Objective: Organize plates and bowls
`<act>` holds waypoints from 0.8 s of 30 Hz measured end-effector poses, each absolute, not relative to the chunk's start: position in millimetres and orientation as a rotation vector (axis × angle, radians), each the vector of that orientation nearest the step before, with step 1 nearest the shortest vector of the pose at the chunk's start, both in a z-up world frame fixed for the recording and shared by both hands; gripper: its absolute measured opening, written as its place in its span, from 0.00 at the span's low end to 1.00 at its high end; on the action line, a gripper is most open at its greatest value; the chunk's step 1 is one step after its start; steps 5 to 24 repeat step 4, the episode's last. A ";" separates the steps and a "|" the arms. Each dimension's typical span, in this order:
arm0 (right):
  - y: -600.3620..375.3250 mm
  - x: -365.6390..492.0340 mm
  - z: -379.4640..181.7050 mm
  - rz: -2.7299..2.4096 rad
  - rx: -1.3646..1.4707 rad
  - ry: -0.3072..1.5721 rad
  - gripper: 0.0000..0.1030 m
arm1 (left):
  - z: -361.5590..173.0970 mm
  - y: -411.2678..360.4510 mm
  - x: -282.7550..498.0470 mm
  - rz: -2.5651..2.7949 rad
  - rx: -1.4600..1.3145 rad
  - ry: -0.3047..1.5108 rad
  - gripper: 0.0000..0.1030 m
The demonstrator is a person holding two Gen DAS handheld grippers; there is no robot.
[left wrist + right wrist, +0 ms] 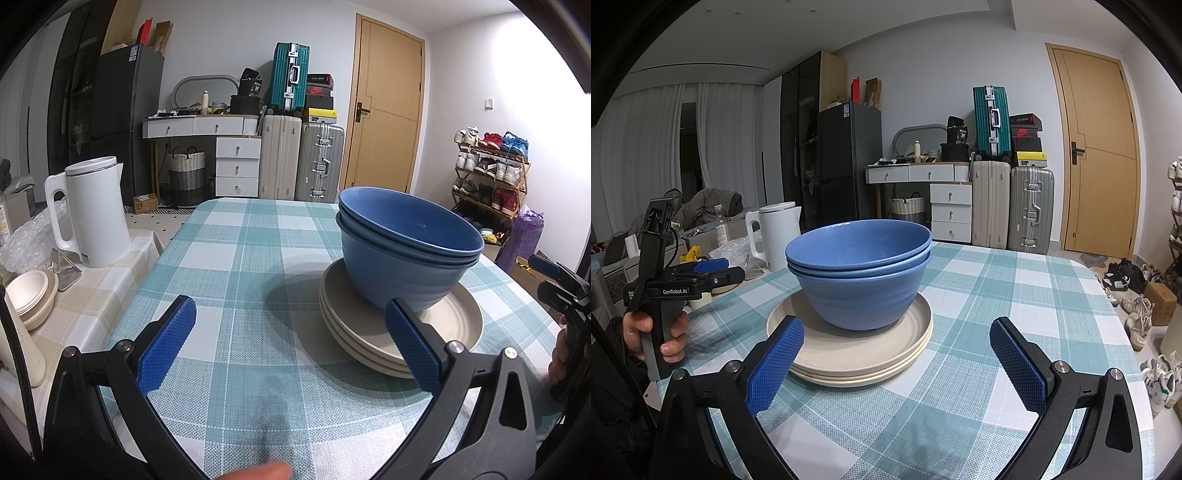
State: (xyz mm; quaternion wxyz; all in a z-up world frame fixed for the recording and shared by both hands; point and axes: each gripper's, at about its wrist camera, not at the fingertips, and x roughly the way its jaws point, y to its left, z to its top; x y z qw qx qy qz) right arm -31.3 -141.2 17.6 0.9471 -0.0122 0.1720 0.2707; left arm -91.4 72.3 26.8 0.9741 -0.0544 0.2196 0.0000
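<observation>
Two nested blue bowls (406,251) (862,271) stand on a stack of three beige plates (454,317) (849,350) on the checked table. My left gripper (291,321) is open and empty, just left of the stack; it also shows from the side in the right wrist view (713,269). My right gripper (897,343) is open and empty, in front of the stack, its left finger near the plates' rim. It shows at the right edge of the left wrist view (554,273).
A white kettle (92,214) (777,230) and small beige bowls (29,295) stand on a side table to the left. The teal checked tablecloth (240,258) (1015,295) spreads around the stack. Suitcases, drawers and shoes stand beyond.
</observation>
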 end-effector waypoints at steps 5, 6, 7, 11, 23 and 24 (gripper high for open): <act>-140.6 -31.5 17.3 0.551 -0.025 0.352 1.00 | 27.1 74.3 -93.1 0.000 -0.108 0.440 0.99; -140.6 -31.5 17.3 0.551 -0.025 0.352 1.00 | 27.1 74.3 -93.1 0.000 -0.108 0.440 0.99; -140.6 -31.5 17.3 0.551 -0.025 0.352 1.00 | 27.1 74.3 -93.1 0.000 -0.108 0.440 0.99; -140.6 -31.5 17.3 0.551 -0.025 0.352 1.00 | 27.1 74.3 -93.1 0.000 -0.108 0.440 0.99; -140.6 -31.5 17.3 0.551 -0.025 0.352 1.00 | 27.1 74.3 -93.1 0.000 -0.108 0.440 0.99; -140.6 -31.5 17.3 0.551 -0.025 0.352 1.00 | 27.1 74.3 -93.1 0.000 -0.108 0.440 0.99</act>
